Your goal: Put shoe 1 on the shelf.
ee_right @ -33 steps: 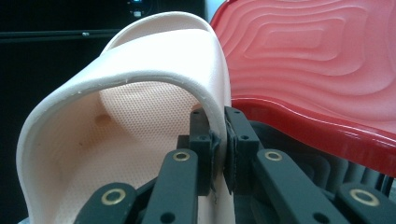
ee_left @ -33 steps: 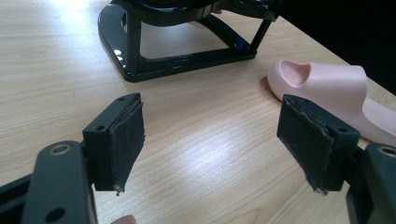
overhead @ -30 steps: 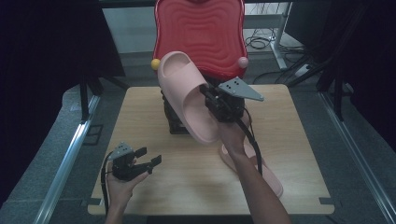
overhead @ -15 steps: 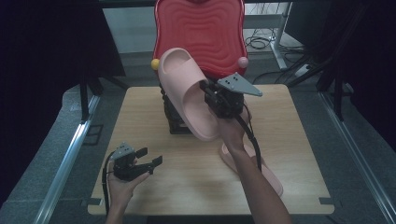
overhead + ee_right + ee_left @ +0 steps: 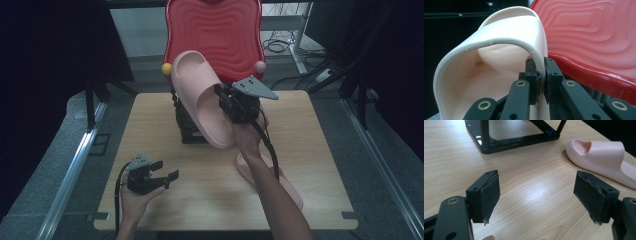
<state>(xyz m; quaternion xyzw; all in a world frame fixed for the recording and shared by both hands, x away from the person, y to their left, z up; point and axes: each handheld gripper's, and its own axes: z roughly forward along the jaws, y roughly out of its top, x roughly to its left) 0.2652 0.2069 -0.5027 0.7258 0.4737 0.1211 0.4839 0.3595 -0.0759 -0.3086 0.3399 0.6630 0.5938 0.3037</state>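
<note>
A pink slide sandal (image 5: 202, 97) hangs in the air over the black stand (image 5: 189, 127) at the middle of the table, toe end up toward the red backrest. My right gripper (image 5: 226, 102) is shut on its side edge; the right gripper view shows both pads pinching the sandal's thin upper wall (image 5: 537, 60), right gripper (image 5: 541, 80). A second pink sandal (image 5: 287, 182) lies flat on the table, partly under the right forearm, and it is also in the left gripper view (image 5: 601, 157). My left gripper (image 5: 165, 172) stands open low over the table at the front left, with nothing between its pads (image 5: 490, 195).
A red wavy-surfaced backrest (image 5: 215, 35) rises behind the stand, with a yellow knob (image 5: 166, 68) and a pink knob (image 5: 260, 66) at its sides. The black stand frame (image 5: 499, 143) rests on the wooden table (image 5: 150, 125). Cables lie on the floor beyond.
</note>
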